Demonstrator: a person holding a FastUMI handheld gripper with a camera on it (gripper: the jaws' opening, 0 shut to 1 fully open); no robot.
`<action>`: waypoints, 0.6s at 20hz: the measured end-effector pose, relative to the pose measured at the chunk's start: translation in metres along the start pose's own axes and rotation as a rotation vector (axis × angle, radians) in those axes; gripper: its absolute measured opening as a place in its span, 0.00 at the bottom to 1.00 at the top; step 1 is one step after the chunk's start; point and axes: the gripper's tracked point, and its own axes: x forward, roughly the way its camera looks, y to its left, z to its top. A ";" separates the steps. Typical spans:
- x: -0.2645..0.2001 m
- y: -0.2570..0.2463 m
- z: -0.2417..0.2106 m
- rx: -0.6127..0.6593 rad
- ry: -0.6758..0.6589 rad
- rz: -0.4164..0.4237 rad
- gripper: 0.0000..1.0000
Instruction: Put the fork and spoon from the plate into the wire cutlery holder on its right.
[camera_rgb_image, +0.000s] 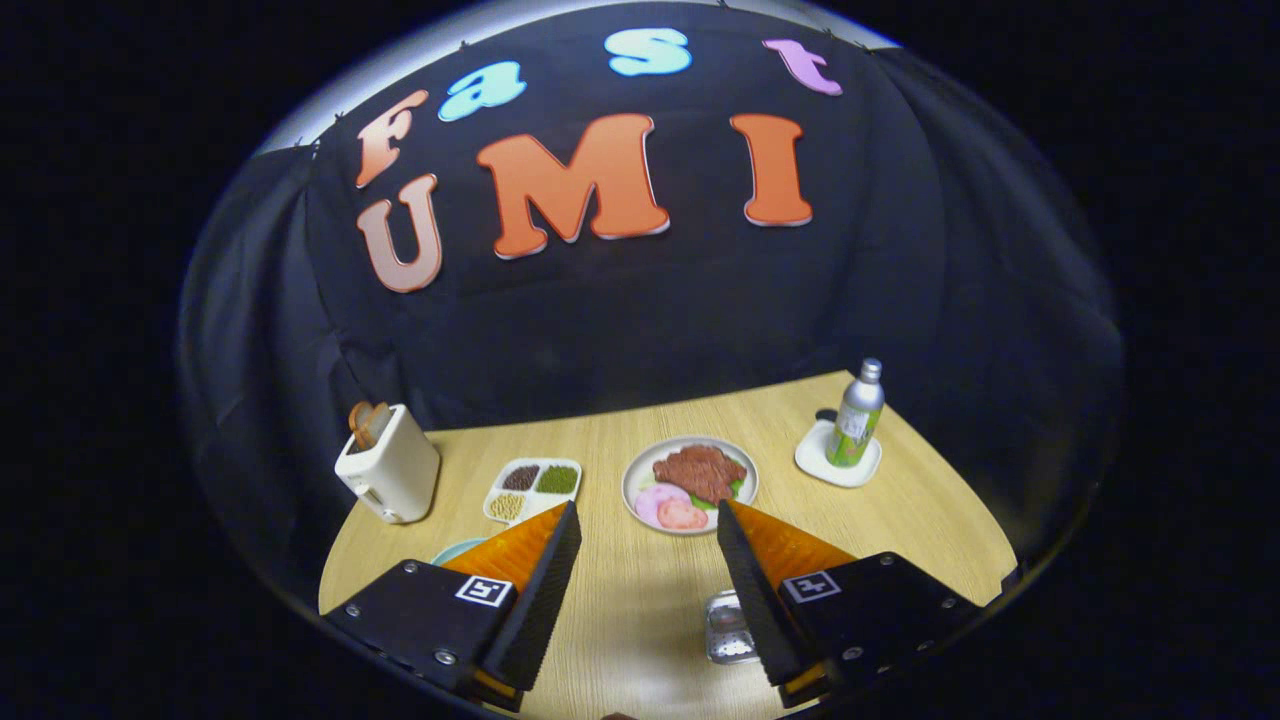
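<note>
My gripper (647, 512) hangs above the wooden table (640, 600), open, with nothing between its fingers. Low beside the right finger (760, 590) I see part of a silvery perforated metal container (728, 628), which looks like the cutlery holder; the finger covers its right side. Behind the left finger (535, 585) a sliver of a pale teal plate rim (455, 550) peeks out, and the finger hides the rest of the plate and whatever lies on it.
Just beyond the fingertips lies a white plate of steak and ham (690, 485). Left of it are a divided tray of beans (533, 488) and a white toaster (388, 475) holding toast. A bottle (858, 415) stands on a white coaster (838, 458) at the far right.
</note>
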 end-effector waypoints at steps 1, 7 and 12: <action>-0.001 0.012 0.014 -0.016 -0.065 0.021 0.85; 0.001 0.083 0.033 -0.087 -0.248 0.126 0.94; 0.013 0.149 0.017 -0.121 -0.199 0.230 0.95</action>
